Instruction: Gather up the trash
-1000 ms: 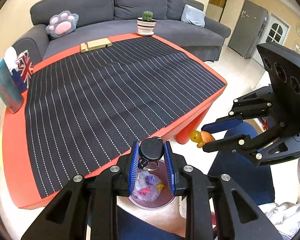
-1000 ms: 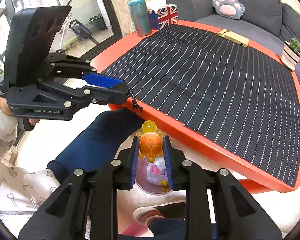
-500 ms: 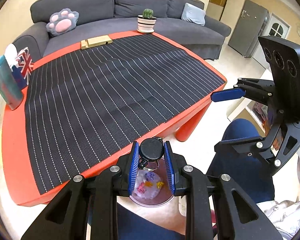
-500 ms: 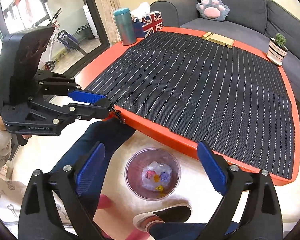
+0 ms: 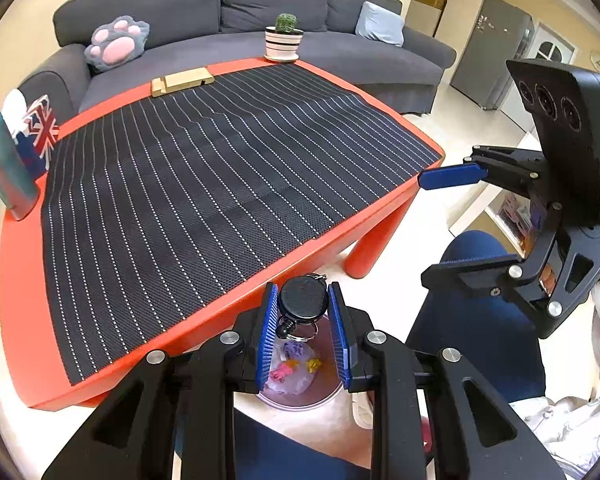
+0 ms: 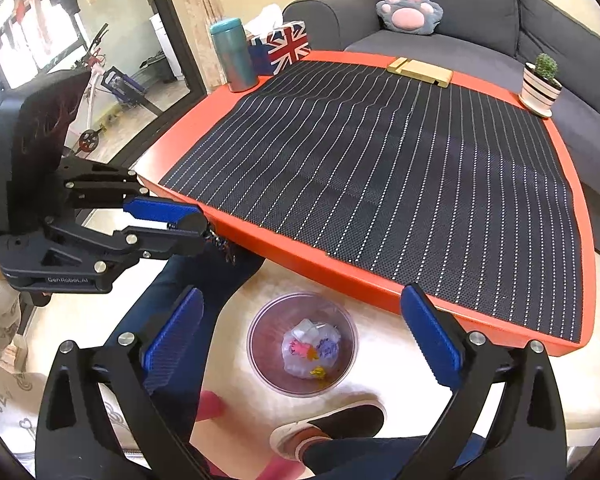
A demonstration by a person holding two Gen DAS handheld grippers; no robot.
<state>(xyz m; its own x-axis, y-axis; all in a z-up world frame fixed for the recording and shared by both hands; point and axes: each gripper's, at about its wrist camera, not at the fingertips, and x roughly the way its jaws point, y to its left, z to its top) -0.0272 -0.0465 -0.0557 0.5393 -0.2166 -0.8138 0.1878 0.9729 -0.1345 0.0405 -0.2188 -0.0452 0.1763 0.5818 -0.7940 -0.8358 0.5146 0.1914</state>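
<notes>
Trash bin (image 6: 260,344), one, sits on the floor beside the tabletop (image 5: 24,320). Left tool (image 5: 303,320) pinches one round badge reel (image 5: 302,300), ring end downward; right tool (image 6: 300,332) is opening, empty, above the bin.

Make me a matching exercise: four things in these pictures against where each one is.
Things:
1. badge reel
2. potted cactus
3. paw cushion
4. trash bin

Places:
A. on the sofa
B. on the floor beside the table
C. between the left gripper's pads
D. at the table's far corner

Pairs: 1-C, 2-D, 3-A, 4-B
</notes>
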